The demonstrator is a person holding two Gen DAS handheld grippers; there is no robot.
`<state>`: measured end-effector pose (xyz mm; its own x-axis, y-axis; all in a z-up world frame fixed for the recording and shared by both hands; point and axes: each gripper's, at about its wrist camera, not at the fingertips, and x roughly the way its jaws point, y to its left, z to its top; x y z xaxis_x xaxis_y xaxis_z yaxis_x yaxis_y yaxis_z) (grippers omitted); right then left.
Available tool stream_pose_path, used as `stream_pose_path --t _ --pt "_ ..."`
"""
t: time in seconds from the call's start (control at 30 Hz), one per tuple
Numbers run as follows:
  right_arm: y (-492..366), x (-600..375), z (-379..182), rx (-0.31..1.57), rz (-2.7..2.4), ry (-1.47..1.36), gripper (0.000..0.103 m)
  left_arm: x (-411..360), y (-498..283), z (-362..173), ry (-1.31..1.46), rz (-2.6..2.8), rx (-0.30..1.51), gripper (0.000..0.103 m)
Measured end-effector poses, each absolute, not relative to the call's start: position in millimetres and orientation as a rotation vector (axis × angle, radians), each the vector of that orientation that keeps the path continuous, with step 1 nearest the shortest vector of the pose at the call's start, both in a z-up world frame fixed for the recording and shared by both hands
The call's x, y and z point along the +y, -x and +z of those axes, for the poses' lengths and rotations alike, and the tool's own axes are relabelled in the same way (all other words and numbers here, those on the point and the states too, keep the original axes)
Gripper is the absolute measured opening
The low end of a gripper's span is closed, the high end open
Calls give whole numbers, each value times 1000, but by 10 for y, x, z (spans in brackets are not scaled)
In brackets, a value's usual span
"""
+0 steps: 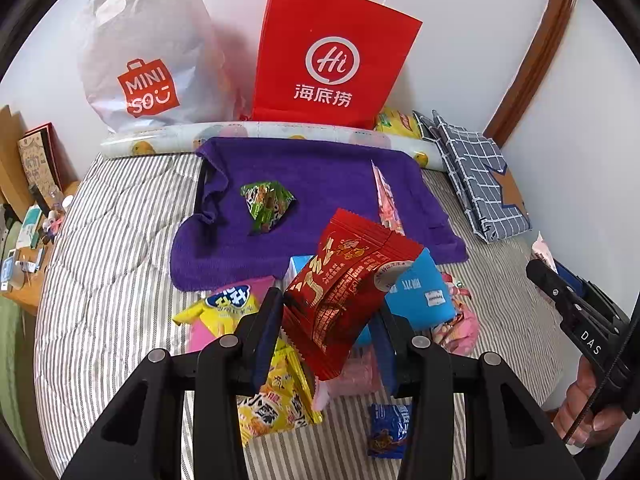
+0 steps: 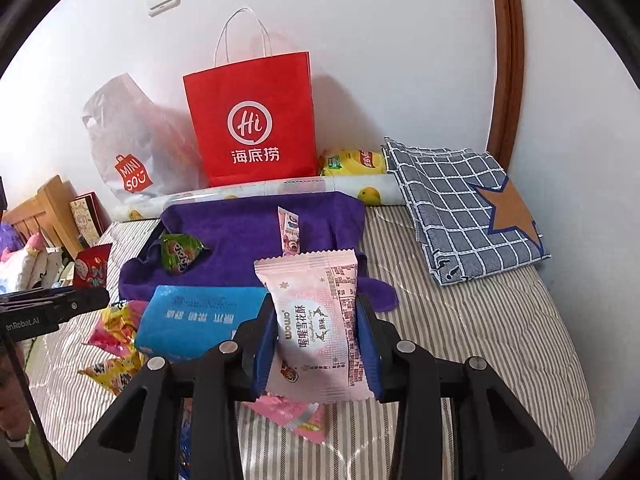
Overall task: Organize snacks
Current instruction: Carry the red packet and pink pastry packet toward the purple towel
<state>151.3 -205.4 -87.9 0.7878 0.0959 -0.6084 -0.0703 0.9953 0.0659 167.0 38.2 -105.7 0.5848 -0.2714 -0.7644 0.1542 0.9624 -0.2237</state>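
Observation:
My left gripper [image 1: 328, 308] is shut on a red snack packet [image 1: 344, 296], held above a heap of snacks on the striped bed. My right gripper [image 2: 316, 332] is shut on a pale pink snack packet [image 2: 320, 320], lifted over the same heap. A purple towel [image 1: 320, 184] lies beyond, with a green packet [image 1: 266, 204] and a thin pink stick packet [image 1: 386, 200] on it. The towel [image 2: 240, 248] carries the same green packet [image 2: 180, 254] and pink stick [image 2: 289, 232] in the right wrist view. A blue packet [image 2: 196, 320] lies beside the right gripper.
A red paper bag [image 1: 332, 56] and a white plastic bag [image 1: 148, 56] lean on the wall behind a rolled mat [image 1: 248, 132]. A folded checked cloth [image 2: 464, 204] lies right. Yellow packets [image 1: 272, 400], a small blue packet [image 1: 388, 432] and pink packets [image 2: 296, 416] lie below the grippers.

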Motion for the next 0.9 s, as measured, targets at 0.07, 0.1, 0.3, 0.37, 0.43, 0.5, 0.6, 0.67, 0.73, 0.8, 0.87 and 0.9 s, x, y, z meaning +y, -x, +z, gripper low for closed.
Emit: stream_pose_path --t 0.07,0.1,0.3,0.37,0.43,0.5,0.6,0.67,0.73,0.8,0.87,0.9 --pt "-1551 -2038 -881 660 88 -39 35 380 -1713 -1060 137 -251 915 43" --pt "-1577 -2027 -885 663 86 -38 35 381 -1732 -1064 138 -252 916 43" --pt "-1709 -1999 -918 671 90 -44 35 386 -1848 -1117 147 -256 926 43" --pt "-1759 -1988 -933 673 92 -48 35 380 -1885 -1140 146 -257 929 43" --pt "-1812 -1985 -951 679 93 -50 35 379 -1928 -1161 147 -259 934 43" --pt "-1858 -1977 -968 683 94 -52 35 384 -1963 -1181 150 -260 936 43" --pt "-1945 -1966 -997 691 98 -54 35 388 -2010 -1208 154 -264 939 43" --pt "-2006 -1953 -1009 693 101 -54 35 386 -2053 -1216 155 -264 938 43" --pt "-2058 -1945 -1020 695 105 -52 35 386 -2094 -1222 158 -264 938 43" --pt "-2099 -1940 -1028 695 106 -52 35 394 -2143 -1230 162 -263 938 43" --pt "-2144 -1939 -1032 695 106 -51 35 403 -2192 -1242 163 -263 940 43" --pt "-2172 -1941 -1036 694 105 -50 35 404 -2216 -1249 162 -261 940 43"
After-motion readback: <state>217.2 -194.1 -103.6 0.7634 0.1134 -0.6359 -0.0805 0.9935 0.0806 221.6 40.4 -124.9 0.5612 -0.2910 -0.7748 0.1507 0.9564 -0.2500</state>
